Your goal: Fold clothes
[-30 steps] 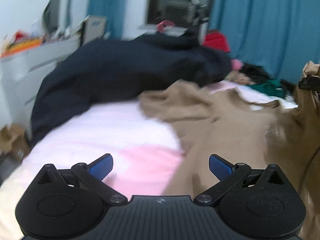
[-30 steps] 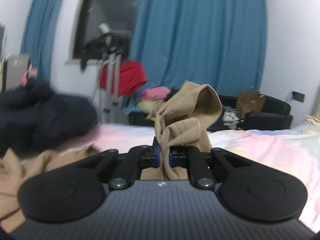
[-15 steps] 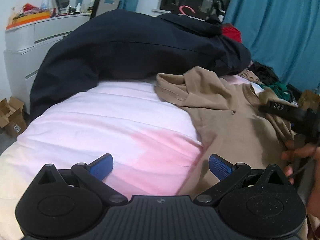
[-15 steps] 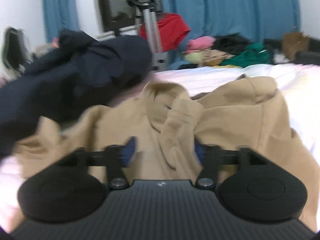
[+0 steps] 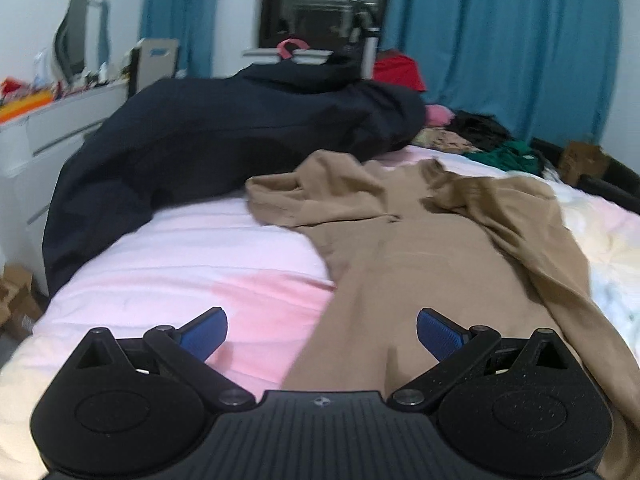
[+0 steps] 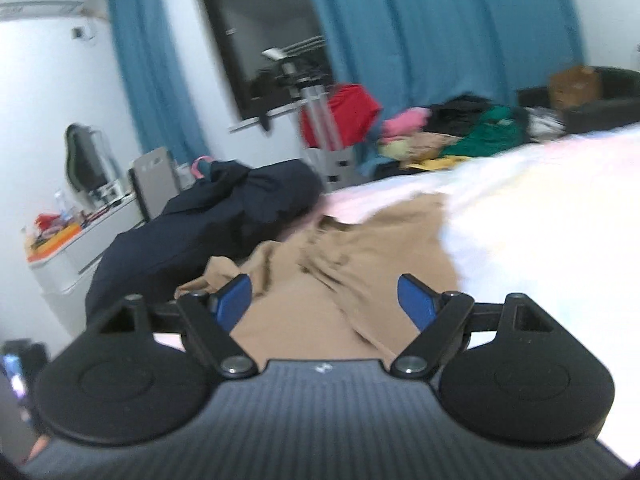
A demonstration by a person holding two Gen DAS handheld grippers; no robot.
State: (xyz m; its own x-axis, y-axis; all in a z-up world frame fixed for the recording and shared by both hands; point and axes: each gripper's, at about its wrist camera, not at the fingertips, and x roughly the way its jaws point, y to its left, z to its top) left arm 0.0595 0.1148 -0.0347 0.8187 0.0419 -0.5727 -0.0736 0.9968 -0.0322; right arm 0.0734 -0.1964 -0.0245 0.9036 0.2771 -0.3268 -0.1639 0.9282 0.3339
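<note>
A tan garment [image 5: 420, 248] lies spread along the pink and white bed [image 5: 208, 256], with a folded-over sleeve across its far right side. My left gripper [image 5: 322, 330] hovers open over the garment's near left edge, nothing between its blue pads. In the right wrist view the same tan garment [image 6: 340, 280] lies below my right gripper [image 6: 324, 300], which is open and holds nothing. That view is blurred and tilted.
A large dark navy garment [image 5: 224, 140] is heaped at the bed's far left. A white dresser [image 5: 52, 128] stands left of the bed. A pile of mixed clothes [image 6: 452, 132] and a tripod [image 6: 320, 116] stand beyond the bed, before blue curtains [image 5: 500, 40].
My right gripper, shut on a tan sleeve a second ago, laid it onto the garment, opened and pulled back. The left gripper stayed open near the garment's edge.
</note>
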